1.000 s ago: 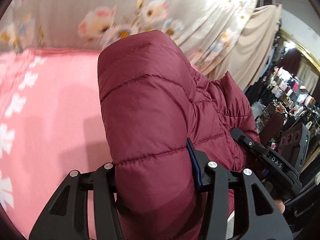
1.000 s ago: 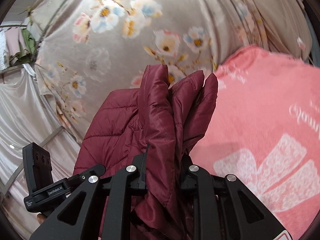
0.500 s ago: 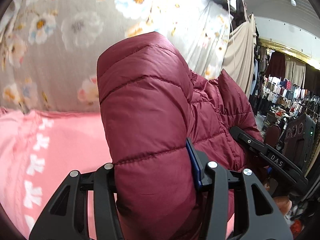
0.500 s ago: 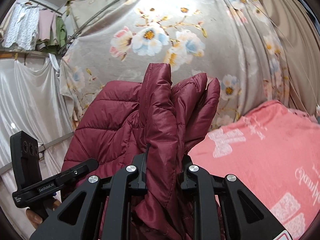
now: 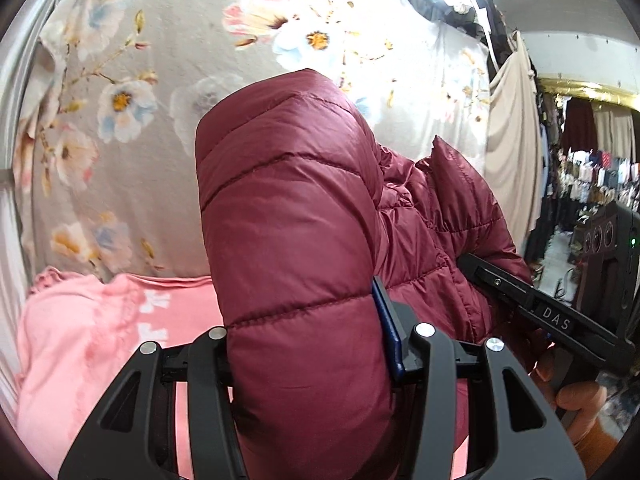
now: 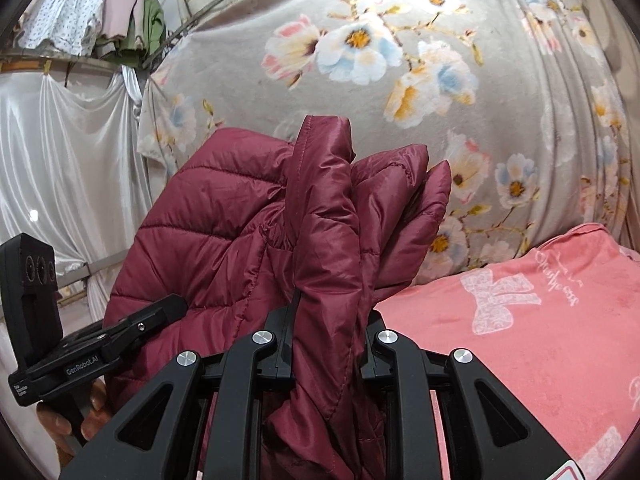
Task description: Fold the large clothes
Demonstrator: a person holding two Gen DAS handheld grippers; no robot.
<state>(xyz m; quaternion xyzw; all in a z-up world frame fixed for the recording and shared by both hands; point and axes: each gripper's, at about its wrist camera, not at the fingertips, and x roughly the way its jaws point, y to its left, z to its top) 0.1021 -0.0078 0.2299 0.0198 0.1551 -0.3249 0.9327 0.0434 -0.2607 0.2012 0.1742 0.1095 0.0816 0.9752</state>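
A maroon quilted puffer jacket point(image 5: 288, 216) hangs lifted above a pink blanket point(image 5: 96, 332). My left gripper point(image 5: 308, 344) is shut on a thick padded fold of it, which fills the space between the jaws. In the right wrist view my right gripper point(image 6: 328, 340) is shut on a bunched edge of the same jacket point(image 6: 320, 208), with folds standing up above the jaws. Each camera sees the other gripper at the jacket's far side: the right one point(image 5: 544, 312) held by a hand, the left one point(image 6: 80, 356) at the lower left.
A grey floral cloth point(image 6: 400, 60) hangs as a backdrop behind the pink blanket point(image 6: 540, 320). White curtains point(image 6: 60, 152) and hung clothes point(image 6: 92, 8) are at the left. Racks of clothes point(image 5: 592, 176) stand in a shop area at the right.
Both grippers have risen with the jacket still held. The pink blanket has dropped lower in both views and more of the floral backdrop and the room behind shows.
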